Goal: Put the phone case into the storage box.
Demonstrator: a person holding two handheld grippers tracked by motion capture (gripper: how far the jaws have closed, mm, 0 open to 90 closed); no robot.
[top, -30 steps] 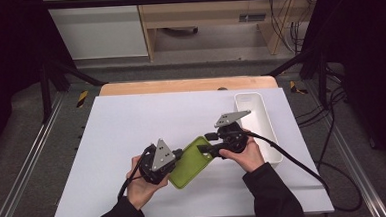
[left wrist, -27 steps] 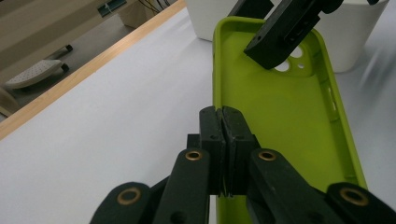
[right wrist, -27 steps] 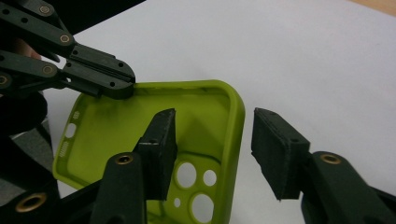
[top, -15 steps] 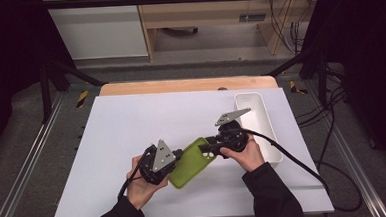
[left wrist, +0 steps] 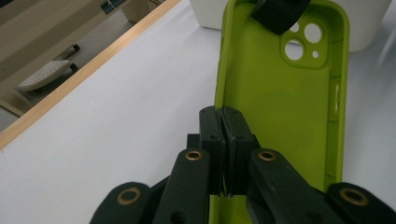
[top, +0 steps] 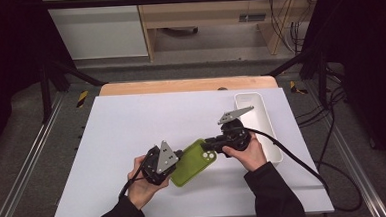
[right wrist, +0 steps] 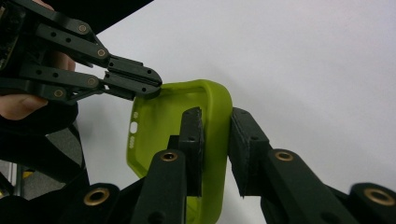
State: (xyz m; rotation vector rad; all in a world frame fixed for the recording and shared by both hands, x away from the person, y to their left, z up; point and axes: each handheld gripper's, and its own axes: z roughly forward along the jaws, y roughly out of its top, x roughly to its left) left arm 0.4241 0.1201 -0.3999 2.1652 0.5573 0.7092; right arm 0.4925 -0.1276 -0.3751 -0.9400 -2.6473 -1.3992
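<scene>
A lime-green phone case point(top: 193, 164) hangs just above the white table, held between both grippers. My left gripper point(top: 176, 162) is shut on the wall at its lower end; in the left gripper view the jaws point(left wrist: 222, 116) pinch the case point(left wrist: 275, 93) edge tightly. My right gripper point(top: 209, 145) grips the end with the camera holes. Its jaws point(right wrist: 217, 122) have just been closing, and the pads now press either side of the case point(right wrist: 156, 128) wall. The left gripper point(right wrist: 144, 86) bites the far rim in that view.
A long white tray point(top: 264, 122) stands to the right of the right hand, close behind the case point(left wrist: 369, 28). The wooden back edge of the table point(top: 187, 85) lies beyond. Cables trail off to the right.
The right gripper has edged slightly left onto the case's upper end. Both hands and the case otherwise stay where they were.
</scene>
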